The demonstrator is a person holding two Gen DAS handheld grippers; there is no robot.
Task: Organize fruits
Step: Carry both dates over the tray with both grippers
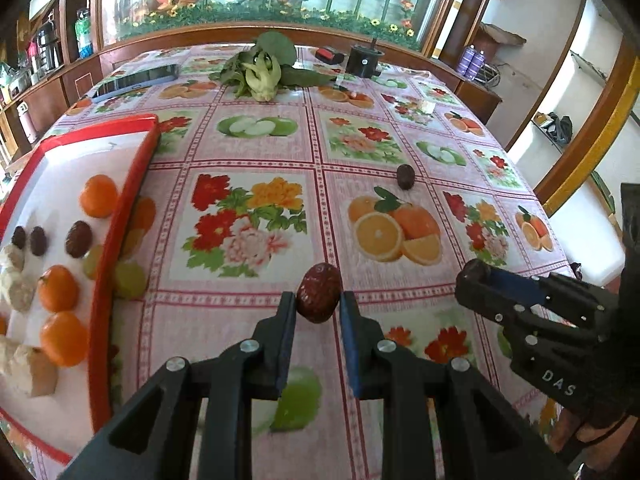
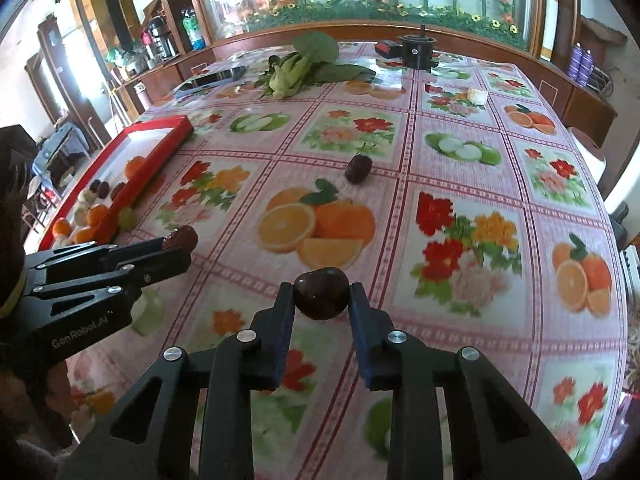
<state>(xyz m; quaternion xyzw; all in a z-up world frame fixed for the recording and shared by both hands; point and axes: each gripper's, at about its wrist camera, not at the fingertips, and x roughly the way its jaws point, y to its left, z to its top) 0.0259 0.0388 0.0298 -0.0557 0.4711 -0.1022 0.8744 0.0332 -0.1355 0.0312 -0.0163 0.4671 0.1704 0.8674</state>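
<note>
Fruit sorting under way on a table (image 1: 256, 152) covered with a pink cloth printed with oranges, apples and flowers. The left gripper (image 1: 318, 304) is closed on a reddish-brown jujube (image 1: 319, 298), pinched between its two blue-padded fingers above the cloth. The right gripper (image 2: 322, 294) likewise grips a darker, rounder jujube-like fruit (image 2: 321, 293) between its fingers. Each gripper also shows in the other's view, off to the side.

At the left edge of the table sits a red-rimmed white tray (image 1: 132, 184). Already on it: several small oranges (image 1: 99, 196), three dark jujubes (image 1: 79, 239) in a loose row, and some pale lumpy pieces (image 1: 18, 290) I cannot identify. A green grape or two (image 1: 130, 280) lie just outside the tray's rim, touching or nearly so.

Still loose, one dark jujube (image 1: 405, 176) rests alone farther across the cloth, well apart from the tray. At the far end lie a leafy green vegetable (image 1: 262, 66), a phone (image 1: 136, 80) and a black cylindrical object (image 1: 363, 60).

By my reckoning the job is well past halfway: most fruit is grouped on the tray, two pieces are in hand, and the lone jujube and stray grapes remain.
</note>
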